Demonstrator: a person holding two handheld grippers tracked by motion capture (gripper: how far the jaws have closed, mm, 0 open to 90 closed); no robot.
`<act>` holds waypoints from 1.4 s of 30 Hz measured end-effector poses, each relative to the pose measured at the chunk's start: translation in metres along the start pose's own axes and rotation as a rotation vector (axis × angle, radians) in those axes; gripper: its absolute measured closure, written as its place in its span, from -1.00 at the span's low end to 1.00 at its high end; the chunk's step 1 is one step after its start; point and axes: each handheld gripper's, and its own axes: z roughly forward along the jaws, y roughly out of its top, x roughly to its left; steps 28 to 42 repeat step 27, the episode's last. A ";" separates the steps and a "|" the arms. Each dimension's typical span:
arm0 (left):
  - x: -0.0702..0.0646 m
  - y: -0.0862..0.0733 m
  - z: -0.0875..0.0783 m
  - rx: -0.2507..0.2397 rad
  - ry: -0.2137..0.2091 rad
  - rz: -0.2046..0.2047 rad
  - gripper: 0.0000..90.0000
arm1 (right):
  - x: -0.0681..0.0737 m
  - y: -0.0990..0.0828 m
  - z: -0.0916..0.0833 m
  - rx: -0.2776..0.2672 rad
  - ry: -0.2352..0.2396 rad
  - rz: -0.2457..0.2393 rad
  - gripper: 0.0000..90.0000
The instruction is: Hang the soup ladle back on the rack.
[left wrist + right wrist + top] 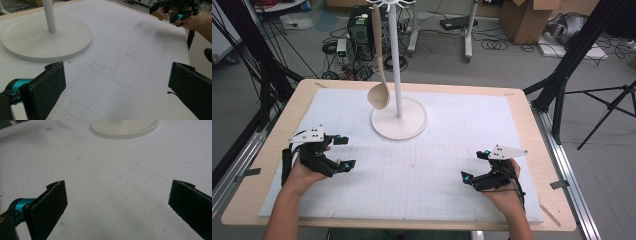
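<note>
A white stand point(398, 65) with a round base point(409, 125) rises from the back middle of the white gridded mat point(437, 150). A beige ladle point(378, 75) hangs from the stand's top, its bowl just above the base's left side. My left gripper point(346, 151) rests on the mat's left side, open and holding nothing. My right gripper point(473, 165) rests at the front right, also open and holding nothing. The left gripper view has its gripper point(117, 85) wide apart facing the base point(45, 40) and pole point(50, 17). In the right gripper view its gripper point(117, 205) stands wide apart, with the base point(125, 128) far ahead.
The mat lies on a wooden table point(532, 150) whose edges frame it. Black frame legs point(562, 70) and a tripod point(612, 105) stand to the right. Cables, a computer case point(359, 30) and cardboard boxes point(527, 17) sit on the floor behind.
</note>
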 end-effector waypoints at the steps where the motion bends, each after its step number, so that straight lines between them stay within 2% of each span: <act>1: 0.000 0.000 0.001 0.005 -0.001 0.001 -0.96 | 0.000 0.000 0.000 0.003 -0.001 0.003 -0.98; 42: 0.003 -0.002 0.004 0.026 -0.015 -0.015 -0.96 | 0.003 0.000 0.002 0.018 -0.001 -0.005 -0.98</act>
